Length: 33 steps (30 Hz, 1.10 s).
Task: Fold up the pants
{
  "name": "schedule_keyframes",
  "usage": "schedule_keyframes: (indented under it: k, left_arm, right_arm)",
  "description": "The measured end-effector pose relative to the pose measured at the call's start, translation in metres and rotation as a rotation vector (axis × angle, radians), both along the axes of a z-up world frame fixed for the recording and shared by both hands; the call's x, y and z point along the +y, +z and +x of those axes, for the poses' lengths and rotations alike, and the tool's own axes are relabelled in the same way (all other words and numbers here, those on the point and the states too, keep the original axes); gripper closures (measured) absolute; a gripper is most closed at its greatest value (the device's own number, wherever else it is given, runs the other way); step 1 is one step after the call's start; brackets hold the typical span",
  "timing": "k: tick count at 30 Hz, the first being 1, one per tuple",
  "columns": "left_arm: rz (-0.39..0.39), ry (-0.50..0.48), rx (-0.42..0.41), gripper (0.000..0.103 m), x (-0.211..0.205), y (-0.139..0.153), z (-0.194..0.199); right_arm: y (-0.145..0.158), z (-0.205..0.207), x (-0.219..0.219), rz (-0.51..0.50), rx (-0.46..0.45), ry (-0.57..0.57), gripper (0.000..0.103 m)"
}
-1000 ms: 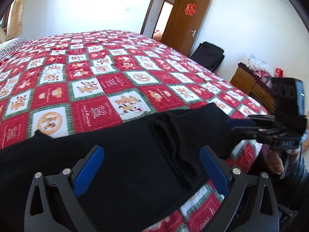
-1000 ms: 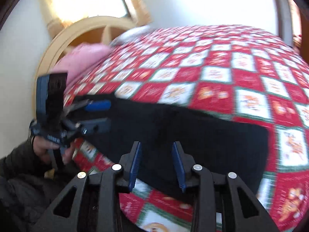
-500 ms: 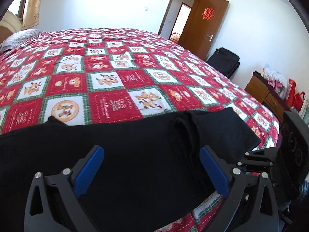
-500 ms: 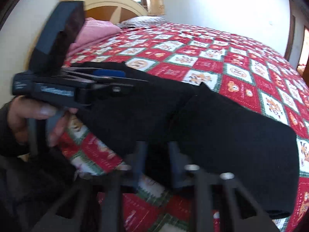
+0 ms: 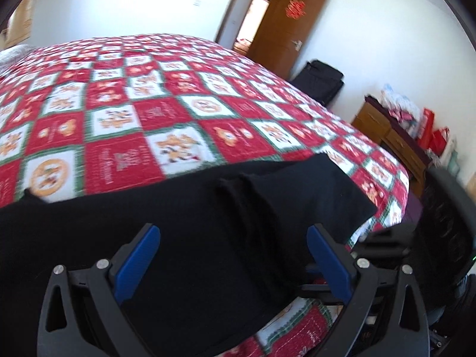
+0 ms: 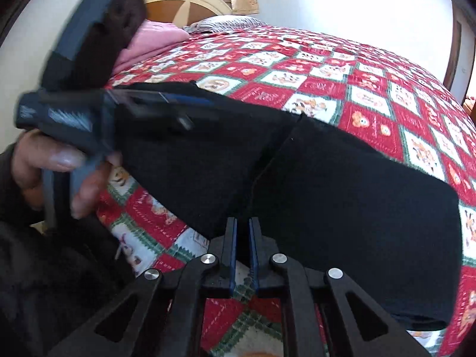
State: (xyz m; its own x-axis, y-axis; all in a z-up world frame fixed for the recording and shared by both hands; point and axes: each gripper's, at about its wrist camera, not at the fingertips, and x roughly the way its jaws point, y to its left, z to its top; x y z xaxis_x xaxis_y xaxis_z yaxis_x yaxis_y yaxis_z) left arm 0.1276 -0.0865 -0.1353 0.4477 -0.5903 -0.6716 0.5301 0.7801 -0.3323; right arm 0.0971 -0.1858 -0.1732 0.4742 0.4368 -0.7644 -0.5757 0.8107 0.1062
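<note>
Black pants (image 5: 184, 232) lie flat along the near edge of a bed with a red and white patchwork quilt (image 5: 166, 113). A raised fold runs across their middle (image 6: 267, 160). My left gripper (image 5: 235, 255) is open, its blue pads wide apart just above the pants. It also shows in the right wrist view (image 6: 154, 104), over the pants' left part. My right gripper (image 6: 242, 247) is nearly shut, its blue pads a narrow gap apart at the pants' near edge below the fold. Whether cloth sits between them is hidden.
A pink blanket (image 6: 148, 41) and a striped pillow (image 6: 226, 22) lie at the headboard. A wooden door (image 5: 291, 29), a black suitcase (image 5: 319, 80) and a wooden dresser (image 5: 386, 136) with bags stand past the bed's foot. The right gripper's body (image 5: 440, 232) is close beside my left one.
My right gripper has closed from a wider gap to a narrow one and come in to the pants' near edge. The left gripper stays open over the pants, shifted slightly.
</note>
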Motion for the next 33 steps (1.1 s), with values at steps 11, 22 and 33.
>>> schedule_keyframes:
  k: [11, 22, 33]
  left_arm:
    - [0.094, -0.044, 0.056, 0.052, -0.049, -0.012, 0.019]
    - [-0.028, 0.005, 0.060, 0.094, -0.015, 0.021, 0.016]
    - [-0.056, 0.197, 0.175, 0.094, 0.048, 0.000, 0.033]
  right_arm:
    - [0.040, 0.011, -0.152, 0.357, -0.194, -0.501, 0.048]
    - [0.036, 0.009, -0.156, 0.358, -0.225, -0.545, 0.046]
    - [0.029, 0.008, -0.142, 0.347, -0.198, -0.471, 0.044]
